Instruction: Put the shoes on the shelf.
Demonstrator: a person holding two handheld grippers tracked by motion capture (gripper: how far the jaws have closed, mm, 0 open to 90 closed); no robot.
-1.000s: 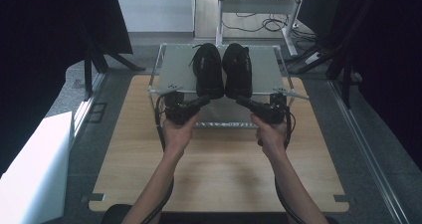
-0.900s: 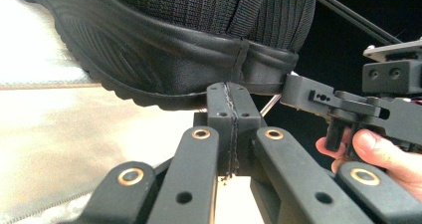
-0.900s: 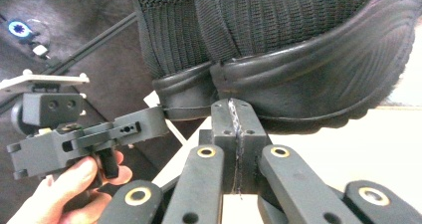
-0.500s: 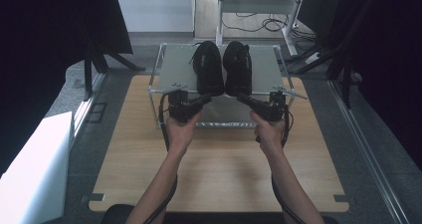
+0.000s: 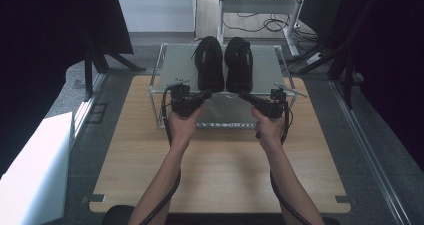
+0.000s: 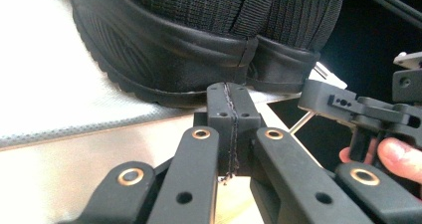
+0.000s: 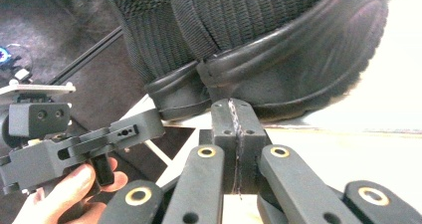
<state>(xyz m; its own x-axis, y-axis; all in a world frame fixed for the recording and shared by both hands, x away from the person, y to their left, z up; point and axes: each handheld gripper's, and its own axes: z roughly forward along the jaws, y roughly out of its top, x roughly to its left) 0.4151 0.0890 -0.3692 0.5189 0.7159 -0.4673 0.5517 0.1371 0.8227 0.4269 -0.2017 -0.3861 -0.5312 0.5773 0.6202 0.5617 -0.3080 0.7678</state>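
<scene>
With both my left gripper and right gripper jaws pressed together empty at frame centre, I should part them before gripping the black knit shoes' heels.

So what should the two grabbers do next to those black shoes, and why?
Probably open both. The left gripper and right gripper sit pressed shut, tips right at the heels of the left shoe and right shoe on the rack, gripping nothing.

I count two black shoes, side by side on one metal rack, one wooden surface beneath, and two tongs, one per hand.
</scene>
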